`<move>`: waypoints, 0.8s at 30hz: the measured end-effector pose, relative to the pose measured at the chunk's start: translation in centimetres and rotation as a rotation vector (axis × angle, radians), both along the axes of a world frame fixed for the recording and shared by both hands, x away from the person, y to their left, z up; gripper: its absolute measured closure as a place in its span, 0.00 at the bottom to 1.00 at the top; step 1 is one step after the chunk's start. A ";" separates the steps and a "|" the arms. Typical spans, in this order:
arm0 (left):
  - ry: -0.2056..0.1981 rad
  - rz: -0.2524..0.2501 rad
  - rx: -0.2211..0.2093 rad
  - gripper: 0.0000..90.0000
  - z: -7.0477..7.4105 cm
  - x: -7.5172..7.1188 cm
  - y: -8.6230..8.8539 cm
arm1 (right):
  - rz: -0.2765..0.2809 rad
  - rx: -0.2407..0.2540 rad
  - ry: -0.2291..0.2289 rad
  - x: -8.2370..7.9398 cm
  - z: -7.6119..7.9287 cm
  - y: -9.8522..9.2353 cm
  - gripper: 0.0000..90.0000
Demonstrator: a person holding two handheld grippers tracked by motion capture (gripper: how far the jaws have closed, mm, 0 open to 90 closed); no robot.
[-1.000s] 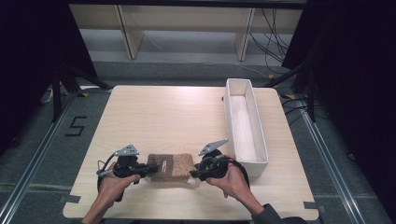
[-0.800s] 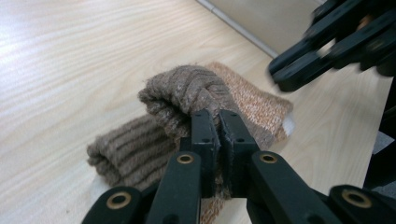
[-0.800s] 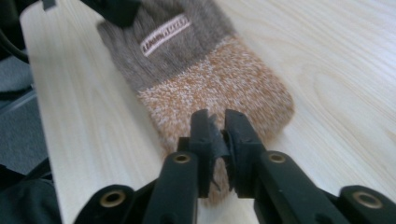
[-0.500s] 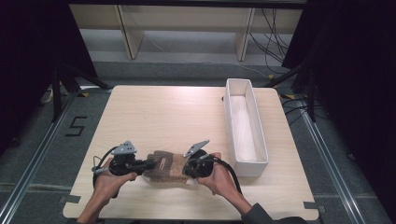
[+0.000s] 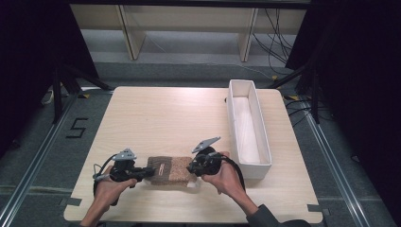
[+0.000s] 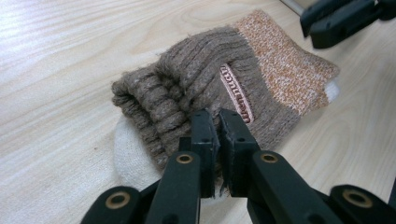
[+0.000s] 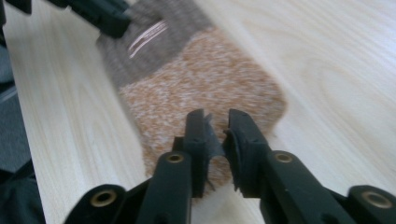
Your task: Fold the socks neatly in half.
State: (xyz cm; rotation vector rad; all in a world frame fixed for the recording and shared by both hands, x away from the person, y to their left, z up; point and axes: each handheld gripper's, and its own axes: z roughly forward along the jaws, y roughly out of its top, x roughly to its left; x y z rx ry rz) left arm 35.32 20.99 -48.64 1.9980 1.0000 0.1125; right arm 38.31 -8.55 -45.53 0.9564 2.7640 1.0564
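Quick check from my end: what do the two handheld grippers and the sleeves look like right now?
Both grippers are black. The left gripper and right gripper each have two flat black jaws on arms with brass-coloured pivot rivets. In the high view each carries a grey three-cornered plate on top and trails a black cable. The right forearm shows a dark sleeve; the left forearm is bare.

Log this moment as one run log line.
left gripper: shut on sock cuff | right gripper: jaws just opening, at sock toe end | sock: flat on table | white bin: empty
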 end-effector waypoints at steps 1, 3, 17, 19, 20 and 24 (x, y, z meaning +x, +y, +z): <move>-0.002 0.002 -0.001 0.94 0.0 0.0 0.0 | -0.024 0.005 0.009 0.1 0.1 -0.3 0.81; 0.001 0.004 -0.001 0.93 0.0 0.0 0.0 | -0.066 0.033 0.041 0.3 0.1 -0.8 0.74; 0.000 0.013 -0.002 0.93 -0.2 -0.2 0.1 | -0.129 0.075 0.138 0.7 -2.0 -0.7 0.44; 0.007 0.011 -0.006 0.93 -0.2 -0.2 0.1 | -0.120 0.075 0.130 0.7 -2.3 -0.7 0.44; 0.001 0.006 0.001 0.93 -0.2 -0.1 0.1 | -0.120 0.073 0.129 0.7 -2.3 -0.6 0.44; -0.017 0.026 0.002 0.91 -0.2 -0.2 0.0 | -0.126 0.067 0.141 0.7 -2.5 -0.6 0.43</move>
